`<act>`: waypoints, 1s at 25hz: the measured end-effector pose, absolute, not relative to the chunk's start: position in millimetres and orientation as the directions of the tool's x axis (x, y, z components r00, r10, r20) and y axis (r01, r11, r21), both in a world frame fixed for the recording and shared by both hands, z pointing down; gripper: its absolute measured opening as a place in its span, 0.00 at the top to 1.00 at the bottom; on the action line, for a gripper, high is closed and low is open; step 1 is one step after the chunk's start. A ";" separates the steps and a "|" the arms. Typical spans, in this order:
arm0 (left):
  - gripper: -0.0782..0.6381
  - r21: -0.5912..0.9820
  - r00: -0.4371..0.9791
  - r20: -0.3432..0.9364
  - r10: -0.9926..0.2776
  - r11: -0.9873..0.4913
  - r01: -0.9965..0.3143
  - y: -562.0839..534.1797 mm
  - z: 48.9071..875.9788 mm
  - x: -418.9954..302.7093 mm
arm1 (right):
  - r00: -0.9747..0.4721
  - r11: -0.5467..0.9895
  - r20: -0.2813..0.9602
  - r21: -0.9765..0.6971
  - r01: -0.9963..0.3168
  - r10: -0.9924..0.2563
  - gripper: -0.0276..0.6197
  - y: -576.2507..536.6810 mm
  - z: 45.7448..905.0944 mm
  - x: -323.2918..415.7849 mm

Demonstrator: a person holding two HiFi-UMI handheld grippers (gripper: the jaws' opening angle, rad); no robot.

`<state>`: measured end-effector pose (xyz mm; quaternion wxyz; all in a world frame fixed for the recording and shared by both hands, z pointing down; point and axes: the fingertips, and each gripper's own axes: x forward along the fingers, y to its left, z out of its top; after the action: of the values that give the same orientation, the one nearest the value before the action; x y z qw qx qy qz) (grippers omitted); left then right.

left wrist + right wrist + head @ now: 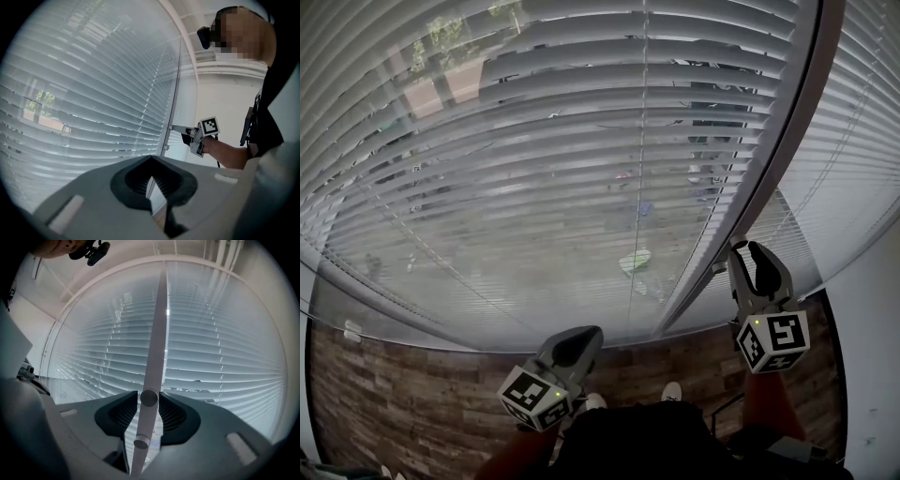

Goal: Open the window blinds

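Grey slatted blinds [581, 141] hang over the window, and the street shows faintly between the slats. A white upright frame post [769, 178] divides them from a second blind [853, 169]. My right gripper [739, 248] is up against this post. In the right gripper view its jaws sit on either side of a small round knob [149, 398] on the post [157, 333], shut on it. A second knob [140, 443] sits lower down. My left gripper [586, 333] hangs low, away from the blinds, shut and holding nothing. From the left gripper view the right gripper [174, 127] reaches the post [174, 93].
Dark wooden floor [412, 375] runs below the window. A white wall [872, 356] closes the right side. The person's shoes [672, 391] stand near the glass, between the two grippers.
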<state>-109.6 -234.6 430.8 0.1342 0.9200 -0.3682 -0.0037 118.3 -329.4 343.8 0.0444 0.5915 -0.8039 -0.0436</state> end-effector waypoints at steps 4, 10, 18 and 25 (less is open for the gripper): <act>0.89 0.242 0.727 0.109 -0.678 -0.691 -0.681 -235.3 428.1 -109.5 | -0.293 0.294 0.029 0.130 -0.947 -0.956 0.69 -333.5 346.2 117.8; 0.89 0.247 0.733 0.098 -0.673 -0.697 -0.673 -234.2 432.7 -109.4 | -0.291 0.293 0.031 0.111 -0.950 -0.956 0.71 -338.8 344.9 116.9; 0.89 0.248 0.728 0.109 -0.677 -0.690 -0.680 -232.3 430.5 -111.9 | -0.282 0.287 0.054 0.181 -0.941 -0.958 0.73 -339.2 345.0 115.5; 0.89 0.243 0.729 0.099 -0.677 -0.694 -0.677 -231.2 432.5 -111.1 | -0.258 0.272 0.086 0.349 -0.897 -0.962 0.73 -339.7 346.1 113.0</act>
<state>-111.1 -231.2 432.5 0.1325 0.9204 -0.3678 0.0010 113.0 -339.7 346.1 0.1418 0.5923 -0.7847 -0.1156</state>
